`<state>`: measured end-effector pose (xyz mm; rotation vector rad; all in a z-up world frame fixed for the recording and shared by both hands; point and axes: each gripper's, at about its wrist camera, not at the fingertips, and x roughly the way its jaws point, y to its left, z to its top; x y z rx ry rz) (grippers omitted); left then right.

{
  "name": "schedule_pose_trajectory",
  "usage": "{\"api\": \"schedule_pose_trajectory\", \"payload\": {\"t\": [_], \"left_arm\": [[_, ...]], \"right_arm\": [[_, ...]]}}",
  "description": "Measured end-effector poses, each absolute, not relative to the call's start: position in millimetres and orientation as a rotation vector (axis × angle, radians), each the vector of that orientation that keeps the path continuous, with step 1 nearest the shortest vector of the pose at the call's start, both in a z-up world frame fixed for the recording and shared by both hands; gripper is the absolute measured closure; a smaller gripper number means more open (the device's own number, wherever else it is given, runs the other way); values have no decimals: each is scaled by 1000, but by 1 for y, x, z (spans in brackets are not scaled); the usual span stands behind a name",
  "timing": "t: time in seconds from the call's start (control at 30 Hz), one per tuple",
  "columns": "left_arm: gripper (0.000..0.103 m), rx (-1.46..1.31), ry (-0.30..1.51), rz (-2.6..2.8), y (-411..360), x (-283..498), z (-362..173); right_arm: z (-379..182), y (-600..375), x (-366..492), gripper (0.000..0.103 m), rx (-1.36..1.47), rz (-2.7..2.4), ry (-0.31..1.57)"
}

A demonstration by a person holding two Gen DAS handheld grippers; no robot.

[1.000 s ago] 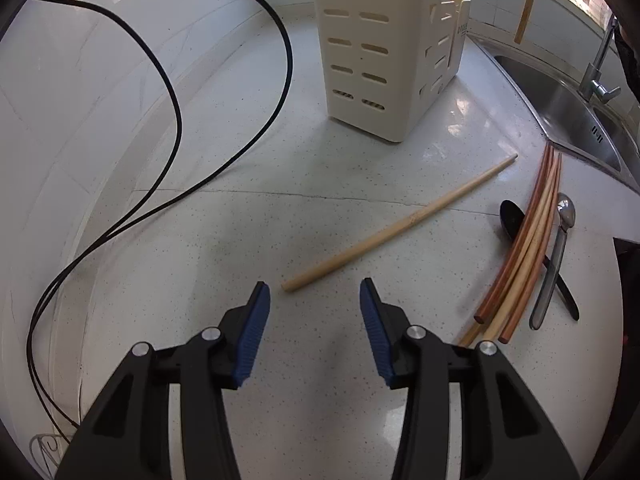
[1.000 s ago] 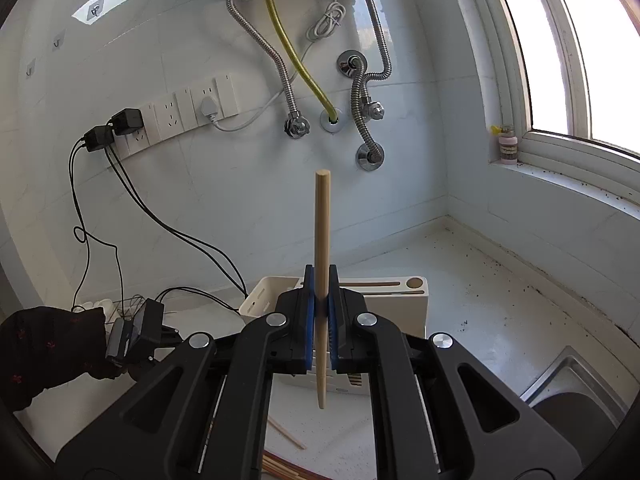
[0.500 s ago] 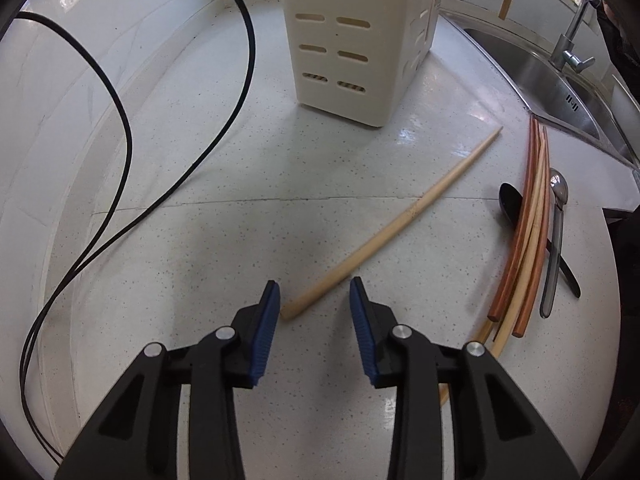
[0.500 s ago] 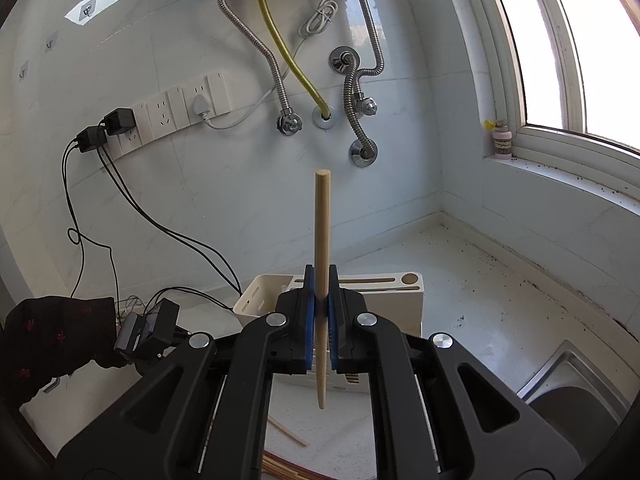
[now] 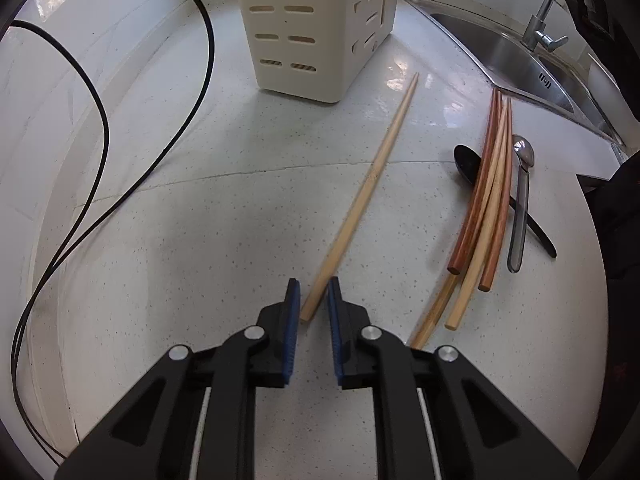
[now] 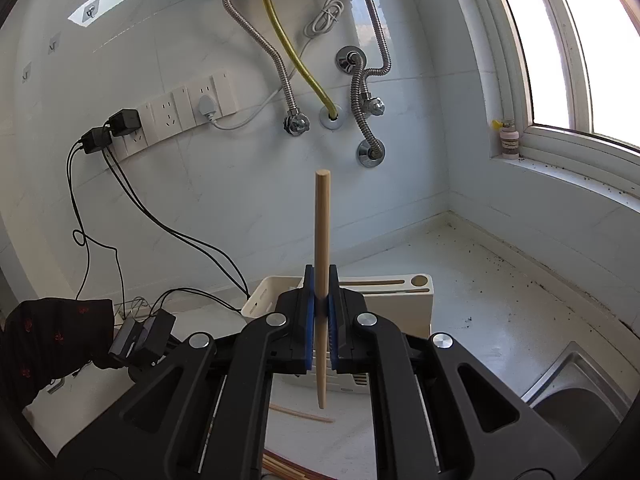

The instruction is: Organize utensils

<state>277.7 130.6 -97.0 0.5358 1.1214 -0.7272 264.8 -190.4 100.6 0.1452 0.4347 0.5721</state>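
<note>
A light wooden chopstick (image 5: 372,184) lies slantwise on the white counter. Its thick end sits between the blue pads of my left gripper (image 5: 313,286). The jaws are closing, with a gap still showing on both sides of the stick. My right gripper (image 6: 321,280) is shut on a second light chopstick (image 6: 322,216), held upright in the air above the cream utensil holder (image 6: 400,292). That holder (image 5: 316,28) stands at the far end of the counter in the left wrist view.
To the right lie a bundle of brown and tan chopsticks (image 5: 486,216), a black spoon (image 5: 466,160) and a metal spoon (image 5: 522,184). A steel sink (image 5: 504,60) with a tap is at far right. A black cable (image 5: 120,200) loops along the left.
My left gripper has come down over the thick end of the lying chopstick, rolled a little, and its jaws have narrowed a lot. My right gripper holds its chopstick still.
</note>
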Motion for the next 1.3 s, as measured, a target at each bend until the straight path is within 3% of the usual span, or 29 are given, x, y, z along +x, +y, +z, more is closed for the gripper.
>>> {"api": "schedule_pose_trajectory", "payload": {"t": [0.3, 0.67, 0.77, 1.3], "left_arm": [[96, 429, 1077, -751, 135, 252, -90], [97, 130, 862, -674, 140, 220, -42], [103, 86, 835, -653, 137, 221, -39], [103, 221, 942, -622, 125, 228, -68]], "right_arm": [[102, -188, 265, 98, 144, 576, 431], [101, -180, 265, 98, 159, 622, 427], [99, -177, 263, 98, 161, 640, 429], [90, -178, 262, 98, 168, 639, 448]]}}
